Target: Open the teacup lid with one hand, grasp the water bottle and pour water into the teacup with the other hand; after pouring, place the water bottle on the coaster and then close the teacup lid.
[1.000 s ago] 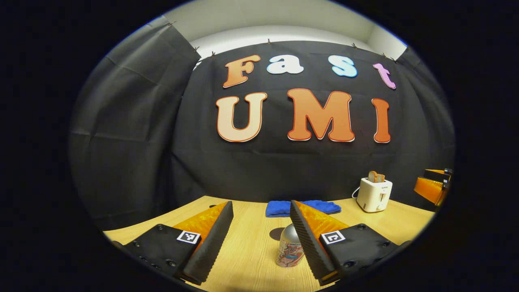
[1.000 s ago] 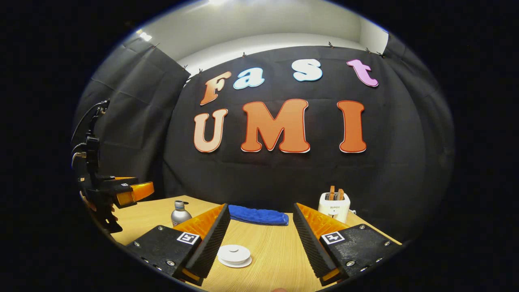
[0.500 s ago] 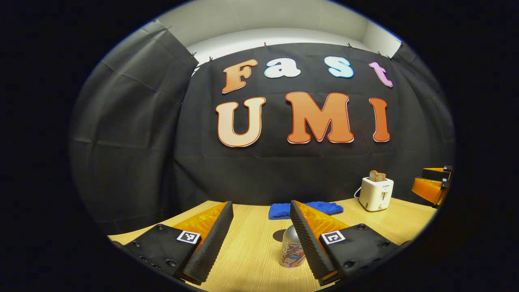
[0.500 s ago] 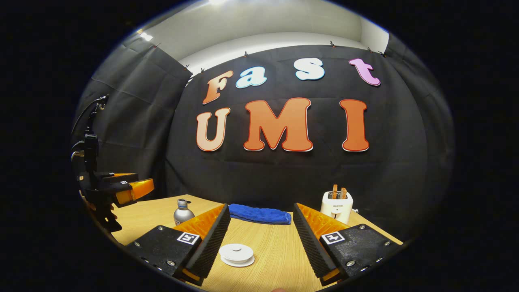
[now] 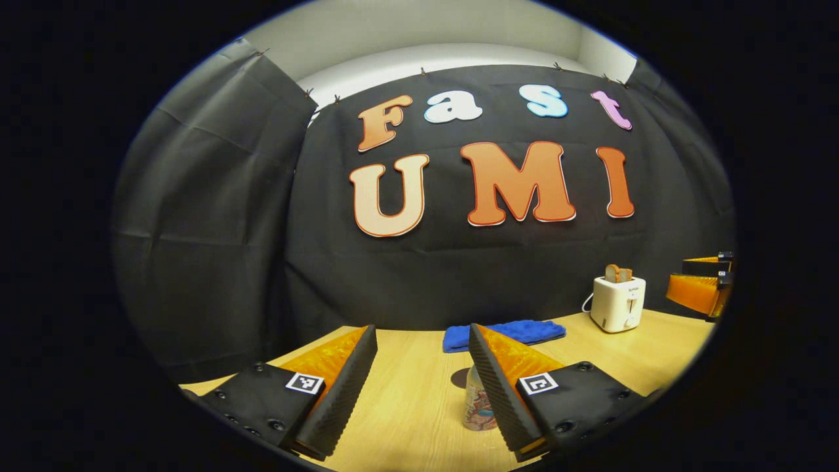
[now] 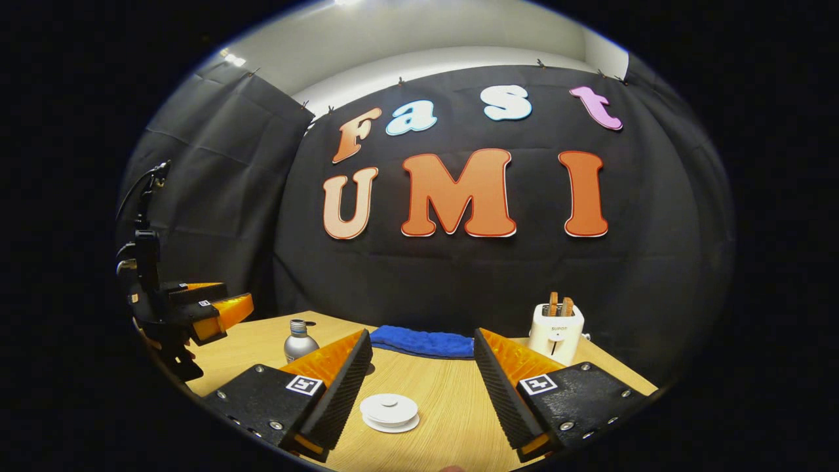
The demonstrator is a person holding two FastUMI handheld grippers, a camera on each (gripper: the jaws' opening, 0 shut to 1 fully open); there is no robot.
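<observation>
The right gripper view is showing the white teacup lid (image 6: pixel 389 411); both the left gripper (image 5: pixel 419 393) and the right gripper (image 6: pixel 419 393) are gaping wide, holding nothing, with the water bottle (image 5: pixel 477 406) standing beside the left gripper's right finger.

Light wood-grain table (image 6: pixel 452 406). On it: white lidded teacup (image 6: pixel 389 412) near the front, silver water bottle (image 6: pixel 297 341) upright toward the left with a dark round coaster (image 5: pixel 460 377) just behind it, folded blue towel (image 6: pixel 423 343) along the back edge by the wall. White toaster (image 6: pixel 556 332) with two slices sticking up sits at back right, cord trailing off its side.
</observation>
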